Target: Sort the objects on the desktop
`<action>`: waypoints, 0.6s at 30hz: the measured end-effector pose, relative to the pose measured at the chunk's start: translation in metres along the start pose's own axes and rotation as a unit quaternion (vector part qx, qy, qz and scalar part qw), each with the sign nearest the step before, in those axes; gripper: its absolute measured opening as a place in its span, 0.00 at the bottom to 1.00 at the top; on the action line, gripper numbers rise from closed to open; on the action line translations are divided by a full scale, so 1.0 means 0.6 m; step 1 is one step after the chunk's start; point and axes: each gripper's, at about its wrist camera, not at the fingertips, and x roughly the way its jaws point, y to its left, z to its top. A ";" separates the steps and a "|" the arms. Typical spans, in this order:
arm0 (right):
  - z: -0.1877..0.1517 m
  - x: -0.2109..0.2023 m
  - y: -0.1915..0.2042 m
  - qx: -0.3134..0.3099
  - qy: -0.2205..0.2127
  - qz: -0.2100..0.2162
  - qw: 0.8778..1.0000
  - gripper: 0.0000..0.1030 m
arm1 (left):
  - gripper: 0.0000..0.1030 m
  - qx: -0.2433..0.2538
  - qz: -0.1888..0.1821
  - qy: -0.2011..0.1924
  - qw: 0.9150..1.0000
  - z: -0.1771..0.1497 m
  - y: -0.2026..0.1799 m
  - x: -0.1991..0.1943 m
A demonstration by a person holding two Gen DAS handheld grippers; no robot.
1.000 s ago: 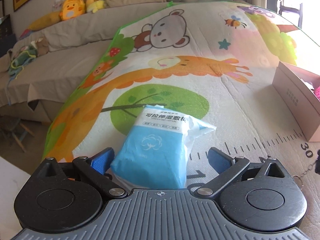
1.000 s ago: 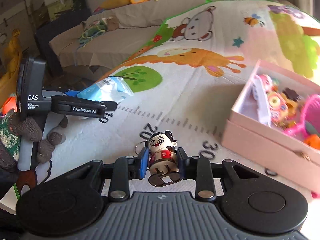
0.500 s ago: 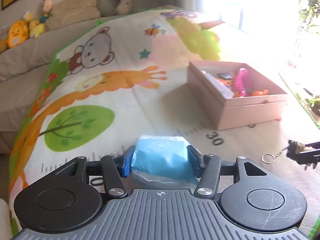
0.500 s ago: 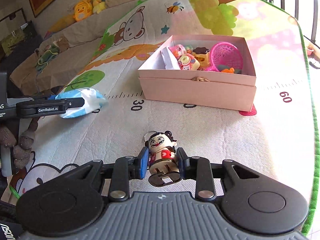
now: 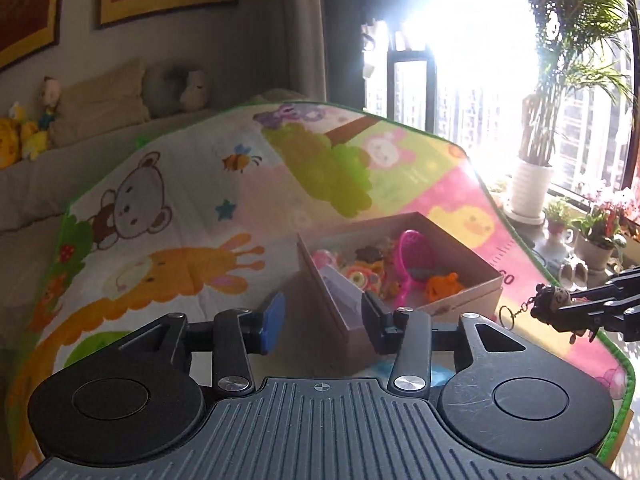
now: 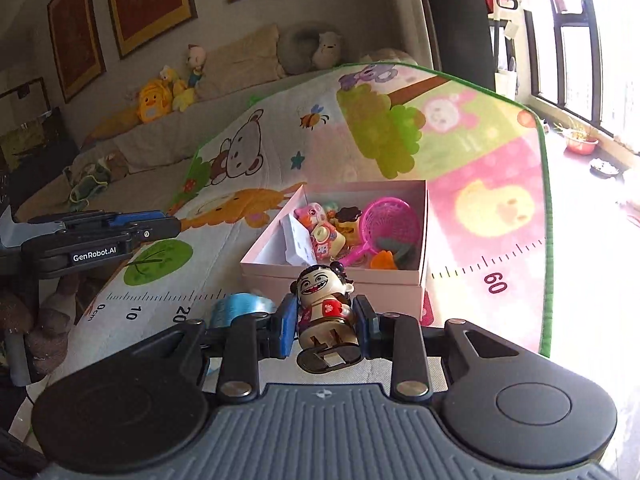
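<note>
Blue wipes pack (image 6: 240, 307) on mat (image 6: 480, 184) | figurine (image 6: 322, 300) clamped in right jaws

A second ago the left gripper (image 5: 320, 326) stood wide around the blue tissue pack (image 6: 240, 306) on the play mat (image 5: 180, 216); half a second ago its pads pinched the pack. Now nothing sits between its pads, and the pack lies on the mat below and behind them, a blue sliver showing under the right finger in the left wrist view. The pink box (image 5: 400, 264), formerly far off to the gripper's right, now sits just ahead of it. The right gripper (image 6: 325, 322) has likewise come close to the box, now directly beyond its fingertips.
</note>
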 end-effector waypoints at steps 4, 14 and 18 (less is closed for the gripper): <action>-0.050 0.051 -0.008 0.017 0.053 -0.013 0.998 0.28 | 0.78 0.018 -0.024 0.040 0.999 -0.040 0.004 0.010; -0.103 0.071 -0.001 0.015 0.083 -0.026 0.996 0.53 | 0.95 0.141 -0.066 0.070 0.985 -0.087 -0.072 0.106; -0.101 0.053 -0.007 0.010 0.067 -0.050 0.996 0.64 | 0.97 0.110 -0.093 0.114 0.983 -0.093 -0.073 0.144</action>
